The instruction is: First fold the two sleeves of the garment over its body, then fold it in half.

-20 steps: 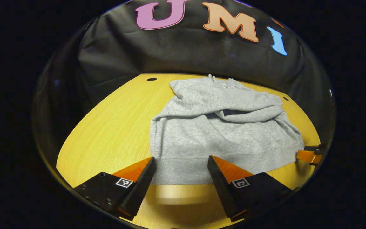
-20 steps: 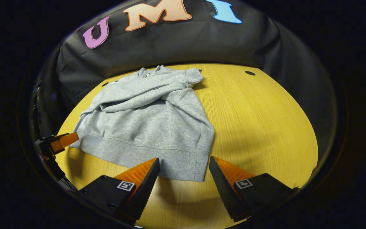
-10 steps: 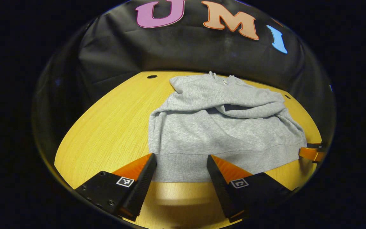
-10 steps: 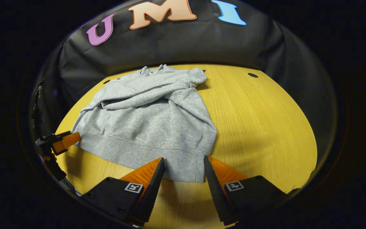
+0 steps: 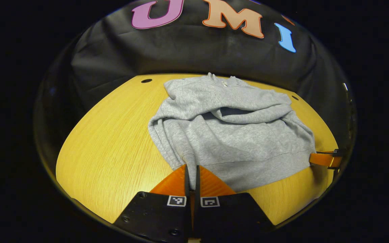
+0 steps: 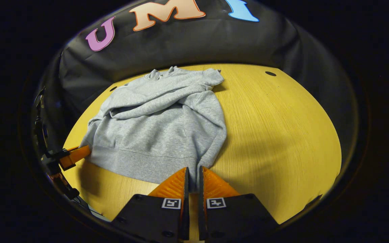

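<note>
The grey sweatshirt (image 5: 235,135) lies on the yellow tabletop (image 5: 113,141), collar toward the booth's back wall and ribbed hem toward the 2 claws. Both sleeves (image 6: 154,104) already lie crossed over the chest in a loose, rumpled band, so I judge the sleeve step finished and the fold in half just starting.

The left claw (image 5: 191,175) has its fingers pressed together on the hem at one bottom corner, with a narrow ridge of grey cloth rising between them. The right claw (image 6: 193,177) pinches the opposite bottom corner the same way, with cloth gathered between its fingers. Each claw can also be seen low at the far corner of the hem in the other's view. The fabric near both grips is puckered and drawn into creases, while the middle of the hem sags flat on the tabletop.

From here, the next move seems to call for lifting both corners together, level with each other, and carrying the hem up and over toward the collar. The sleeves sit loosely, so an uneven or hurried lift could drag them out of place. The hem should land squarely on the shoulders before either claw lets go.
</note>
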The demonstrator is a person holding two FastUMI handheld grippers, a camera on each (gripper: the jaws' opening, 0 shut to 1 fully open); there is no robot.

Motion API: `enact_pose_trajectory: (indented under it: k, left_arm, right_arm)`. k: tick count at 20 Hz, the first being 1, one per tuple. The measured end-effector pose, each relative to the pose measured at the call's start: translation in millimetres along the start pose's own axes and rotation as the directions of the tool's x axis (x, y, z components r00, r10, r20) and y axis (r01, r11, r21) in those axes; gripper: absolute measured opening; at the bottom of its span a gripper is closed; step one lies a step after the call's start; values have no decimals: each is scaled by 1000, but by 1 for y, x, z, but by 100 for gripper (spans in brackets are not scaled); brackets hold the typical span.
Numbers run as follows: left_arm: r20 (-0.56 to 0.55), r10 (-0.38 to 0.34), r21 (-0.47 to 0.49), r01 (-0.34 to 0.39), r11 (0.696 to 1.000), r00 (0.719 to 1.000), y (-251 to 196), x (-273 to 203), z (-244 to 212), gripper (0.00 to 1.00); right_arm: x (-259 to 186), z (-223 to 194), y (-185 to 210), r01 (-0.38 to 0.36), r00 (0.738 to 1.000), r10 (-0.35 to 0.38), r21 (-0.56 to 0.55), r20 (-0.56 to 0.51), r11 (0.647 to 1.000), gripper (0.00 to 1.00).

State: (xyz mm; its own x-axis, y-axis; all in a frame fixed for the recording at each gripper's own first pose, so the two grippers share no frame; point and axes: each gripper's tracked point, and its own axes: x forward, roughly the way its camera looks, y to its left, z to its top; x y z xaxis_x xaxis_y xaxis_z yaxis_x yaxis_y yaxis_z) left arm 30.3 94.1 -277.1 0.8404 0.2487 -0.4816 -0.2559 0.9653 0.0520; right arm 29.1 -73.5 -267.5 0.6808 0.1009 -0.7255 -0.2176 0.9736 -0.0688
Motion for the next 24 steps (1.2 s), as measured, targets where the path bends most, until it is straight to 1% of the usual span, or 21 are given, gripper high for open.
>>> enact_pose_trajectory:
  k: [3,5,6,7,10,12,13,15,18,22,23,24]
  left_arm:
    - [-18,-21,14,22,1000,1000,0,1,2,0]
    - [-27,-27,18,27,999,999,0,-1,3,0]
    - [-24,-30,12,30,999,999,-1,-1,6,0]
    - [-18,-34,-2,34,999,999,-2,-1,10,0]
    - [11,-54,-55,54,997,998,-4,-6,26,0]
    - [36,-61,-66,63,996,997,-5,-8,40,0]
    - [49,-65,-63,68,996,997,-4,-9,49,0]
    - [85,-76,-61,82,995,993,-5,-11,69,0]
    - [140,-89,-74,100,992,986,-7,-8,104,0]
    - [202,-94,-98,115,989,975,-3,5,155,0]
    - [193,-98,-97,119,988,976,-2,11,164,0]
    - [186,-97,-84,114,990,978,-1,17,169,0]
  right_arm:
    - [-2,1,1,-1,1000,2,24,-17,1000,11]
    - [-3,3,1,-1,1000,1,17,-16,1000,11]
    - [-3,7,2,0,1000,0,12,-7,1000,11]
    - [-11,12,3,-3,1000,3,18,4,1000,6]
    - [-11,27,7,-28,999,27,31,42,999,6]
    - [-14,42,14,-56,996,53,37,72,998,6]
    - [-16,51,16,-64,994,61,32,93,997,6]
    - [-14,69,22,-78,989,75,21,125,997,4]
    - [-5,98,29,-93,982,89,15,164,996,4]
    - [14,140,28,-95,977,81,63,196,993,4]
    - [22,150,28,-100,977,81,87,197,991,5]
    - [30,158,26,-95,978,76,89,196,991,4]
